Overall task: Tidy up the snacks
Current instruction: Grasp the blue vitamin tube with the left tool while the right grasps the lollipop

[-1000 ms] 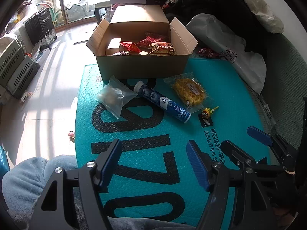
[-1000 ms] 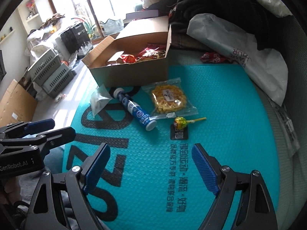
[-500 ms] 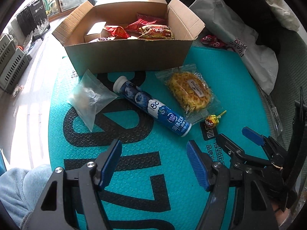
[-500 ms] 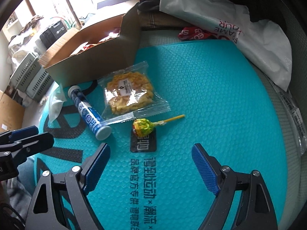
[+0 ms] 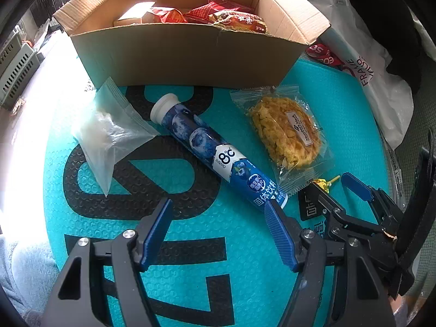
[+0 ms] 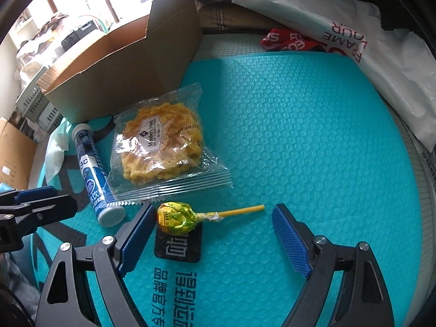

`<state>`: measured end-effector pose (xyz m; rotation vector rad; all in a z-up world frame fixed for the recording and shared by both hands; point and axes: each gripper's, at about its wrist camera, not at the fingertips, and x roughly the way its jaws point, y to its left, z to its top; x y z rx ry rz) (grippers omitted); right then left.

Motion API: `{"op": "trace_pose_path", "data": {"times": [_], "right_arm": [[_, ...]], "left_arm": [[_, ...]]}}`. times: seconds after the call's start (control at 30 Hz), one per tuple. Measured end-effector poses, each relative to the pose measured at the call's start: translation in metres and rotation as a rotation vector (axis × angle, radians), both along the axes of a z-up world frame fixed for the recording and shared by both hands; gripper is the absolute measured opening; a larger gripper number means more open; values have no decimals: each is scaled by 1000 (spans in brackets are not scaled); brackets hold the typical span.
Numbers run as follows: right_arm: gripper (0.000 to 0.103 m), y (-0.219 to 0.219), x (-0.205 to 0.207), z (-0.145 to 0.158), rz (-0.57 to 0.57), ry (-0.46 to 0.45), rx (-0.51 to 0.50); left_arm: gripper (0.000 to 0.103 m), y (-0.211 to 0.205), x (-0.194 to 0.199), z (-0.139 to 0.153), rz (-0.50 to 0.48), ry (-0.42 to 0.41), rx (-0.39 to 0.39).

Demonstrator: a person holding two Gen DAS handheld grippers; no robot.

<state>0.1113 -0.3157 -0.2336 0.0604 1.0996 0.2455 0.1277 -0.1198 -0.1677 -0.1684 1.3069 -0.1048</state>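
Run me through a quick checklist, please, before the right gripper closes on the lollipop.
1. Right gripper open: ok, jaws stand wide with nothing clamped.
2. Lollipop between its fingers: ok, the wrapped head sits just inside the left finger, the stick points toward the right one.
3. Lollipop clear of the cracker packet: ok, apart, though the packet's crimped edge lies close.
4. Blue tube out of the way: ok, it lies outside the left finger.
5. Left gripper free: ok, open and empty, near the tube's lower end.
6. Cardboard box open with room: ok for open; room cannot tell.
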Motion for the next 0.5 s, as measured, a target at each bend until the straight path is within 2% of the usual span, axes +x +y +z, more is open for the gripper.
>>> {"op": "trace_pose_path", "data": {"times": [0.17, 0.27, 0.5], "right_arm": [[91, 8, 1, -3, 31, -28, -40], [82, 10, -2, -4, 19, -47, -65], [81, 10, -1, -3, -9, -47, -48]], "left_arm": [[69, 3, 4, 0, 27, -5, -10], [69, 7, 6, 1, 49, -12, -24], [69, 11, 15, 3, 107, -16, -40]]}}
